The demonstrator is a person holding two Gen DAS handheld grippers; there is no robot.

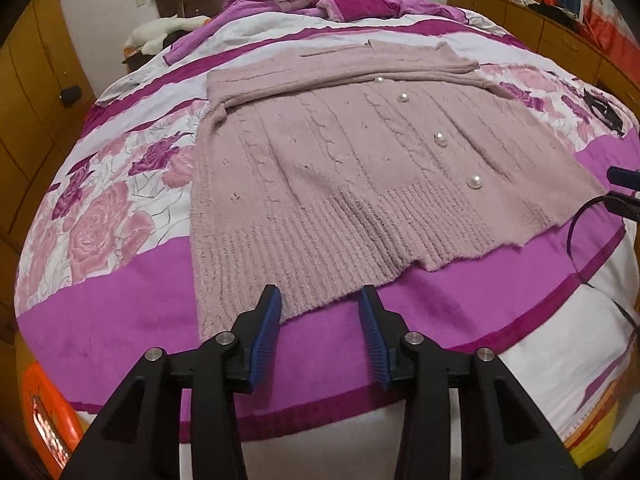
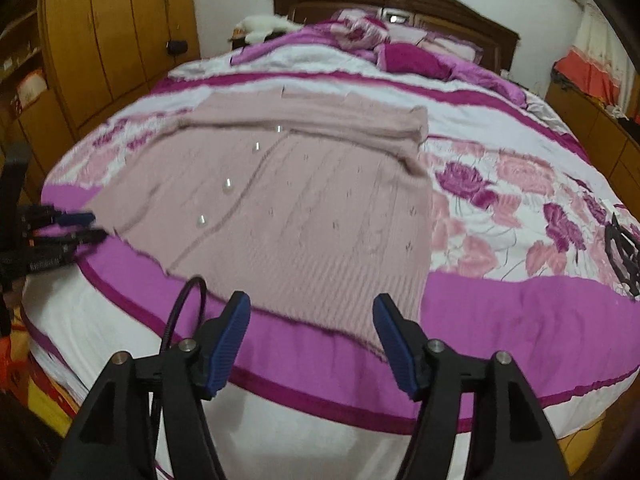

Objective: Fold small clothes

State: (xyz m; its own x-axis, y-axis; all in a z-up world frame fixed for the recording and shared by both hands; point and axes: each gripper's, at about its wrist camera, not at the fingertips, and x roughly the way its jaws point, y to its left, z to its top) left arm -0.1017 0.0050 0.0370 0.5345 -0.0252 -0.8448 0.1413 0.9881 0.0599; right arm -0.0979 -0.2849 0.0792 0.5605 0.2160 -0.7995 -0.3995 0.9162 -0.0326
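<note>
A dusty-pink knitted cardigan (image 1: 340,168) with pearl buttons lies flat on the bed, sleeves folded across its upper part; it also shows in the right wrist view (image 2: 304,200). My left gripper (image 1: 320,304) is open and empty, just above the cardigan's ribbed hem at its near left corner. My right gripper (image 2: 312,312) is open and empty, just above the hem at the near right corner. The left gripper shows at the left edge of the right wrist view (image 2: 76,224), and part of the right gripper at the right edge of the left wrist view (image 1: 624,188).
The bed has a purple, white and rose-patterned cover (image 1: 120,216). A crumpled quilt and pillows (image 2: 380,40) lie near the wooden headboard. Wooden wardrobes (image 2: 112,36) stand on the left, a low cabinet (image 1: 540,28) on the right. A dark small item (image 2: 620,252) lies at the bed's right edge.
</note>
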